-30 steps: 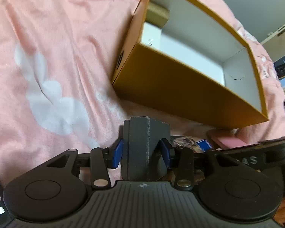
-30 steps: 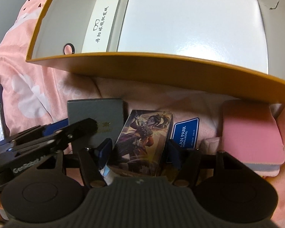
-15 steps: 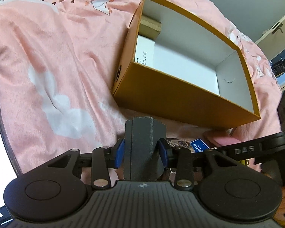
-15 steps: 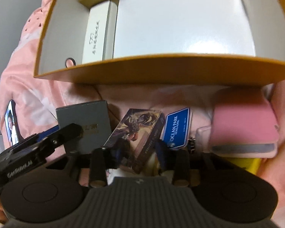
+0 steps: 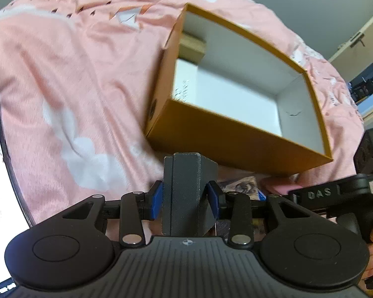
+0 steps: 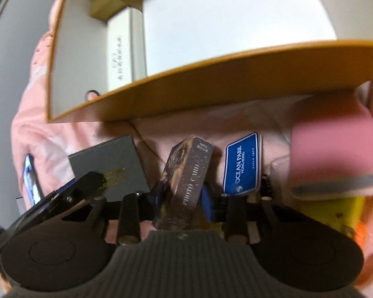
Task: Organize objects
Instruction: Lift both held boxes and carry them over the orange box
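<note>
pink bedspread [image 5: 69,79] with white cloud shapes, rumpled. directly on it: open orange box [image 6: 211,79], white inside; just in front, blue ocean park card [image 6: 241,164] lying flat, pink-topped case [image 6: 335,149] beside it, yellow item [image 6: 335,213] partly hidden beneath; phone [image 6: 29,178] at left edge.

The pink bedsheet [image 5: 62,79] is soft cloth. The orange cardboard box [image 5: 236,136] looks matt, its white lining smooth. The grey case [image 5: 186,188] shows a fine woven texture; the photo card box [image 6: 186,181] is glossy.
</note>
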Motion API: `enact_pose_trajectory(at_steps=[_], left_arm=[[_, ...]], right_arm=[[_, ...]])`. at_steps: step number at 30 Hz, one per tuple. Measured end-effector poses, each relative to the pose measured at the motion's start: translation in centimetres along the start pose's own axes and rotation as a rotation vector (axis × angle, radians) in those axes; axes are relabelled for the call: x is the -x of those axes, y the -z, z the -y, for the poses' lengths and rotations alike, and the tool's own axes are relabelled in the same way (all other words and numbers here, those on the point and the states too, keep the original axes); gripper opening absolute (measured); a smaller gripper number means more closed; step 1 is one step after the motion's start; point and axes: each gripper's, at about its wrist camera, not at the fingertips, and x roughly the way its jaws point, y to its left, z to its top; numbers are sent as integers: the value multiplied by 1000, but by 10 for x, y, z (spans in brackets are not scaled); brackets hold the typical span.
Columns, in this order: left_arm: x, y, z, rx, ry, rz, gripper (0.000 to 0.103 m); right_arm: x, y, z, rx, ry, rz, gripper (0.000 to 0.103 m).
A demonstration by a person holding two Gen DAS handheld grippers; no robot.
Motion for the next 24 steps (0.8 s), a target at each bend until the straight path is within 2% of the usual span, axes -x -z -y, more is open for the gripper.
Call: enact_pose_trajectory(at_steps=[3,7,12,16,18,21,24], left_arm=[[10,-2,4,0,36,2,43],[29,-7,6,22,143,-3,43],[56,-26,17,8,194,82,43],[68,-53,37,-50,165,172,43],[63,-69,47,-71,152,196,43],[40,-87,62,-99,145,184,43],[2,-99,74,-124,132,128,43]], right_arm=[[27,11,-7,40,-39,55,25],[67,25,-17,107,-55,157,24],[112,30,-23,154,-104,273,24],[147,23,-25,176,-109,390,24],[157,13,-22,143,-92,459,24],[158,-9,-12,104,-50,525,24],[142,-32,-6,76,7,545,24]])
